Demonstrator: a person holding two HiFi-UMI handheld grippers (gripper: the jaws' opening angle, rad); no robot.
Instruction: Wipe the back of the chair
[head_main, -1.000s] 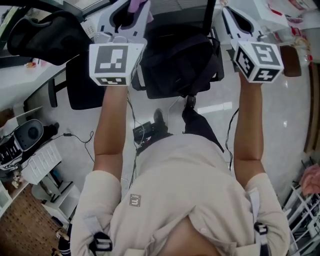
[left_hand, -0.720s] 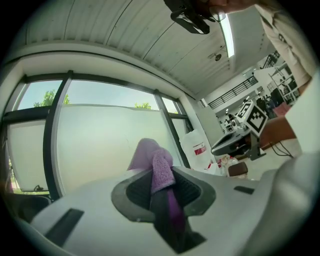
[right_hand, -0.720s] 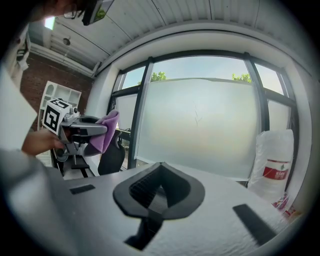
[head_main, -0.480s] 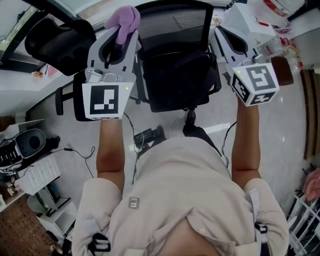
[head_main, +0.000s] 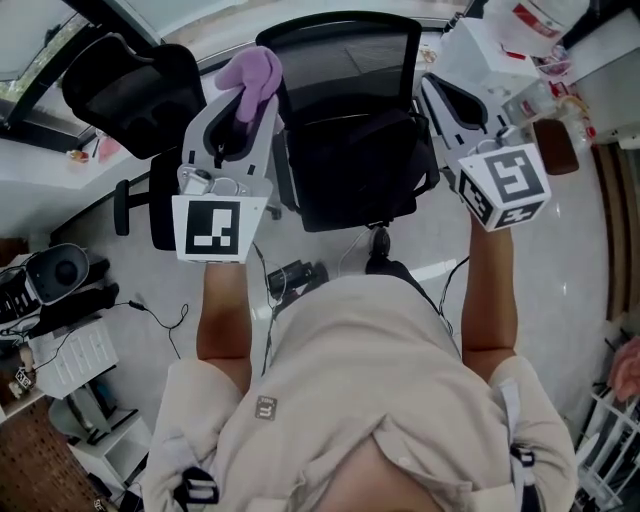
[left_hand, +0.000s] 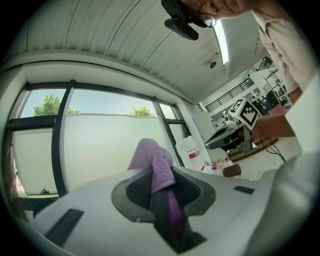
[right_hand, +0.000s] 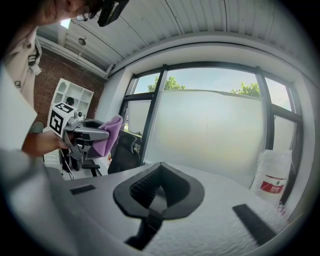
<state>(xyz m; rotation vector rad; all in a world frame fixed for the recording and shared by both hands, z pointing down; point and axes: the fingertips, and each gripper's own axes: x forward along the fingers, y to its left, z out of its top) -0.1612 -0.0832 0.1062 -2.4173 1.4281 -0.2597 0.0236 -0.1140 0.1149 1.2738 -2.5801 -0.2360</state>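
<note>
A black office chair with a mesh back (head_main: 350, 55) and a dark seat (head_main: 360, 165) stands in front of me in the head view. My left gripper (head_main: 243, 105) is held just left of the chair back and is shut on a purple cloth (head_main: 252, 72), whose bunched end sticks out past the jaws. The left gripper view shows the cloth (left_hand: 159, 167) pinched between the pads of that gripper (left_hand: 162, 182). My right gripper (head_main: 440, 95) is at the right side of the chair. Its jaws (right_hand: 159, 192) stand shut with nothing between them.
A second black chair (head_main: 130, 80) stands at the upper left by a white desk (head_main: 40, 170). A white box (head_main: 490, 45) and a white jug (right_hand: 272, 172) are at the right. Cables and a dark device (head_main: 295, 275) lie on the floor under the chair.
The chair's mesh back has come fully into view. Both grippers sit lower in the frame, and the left one with the cloth is now beside the back's left edge.
</note>
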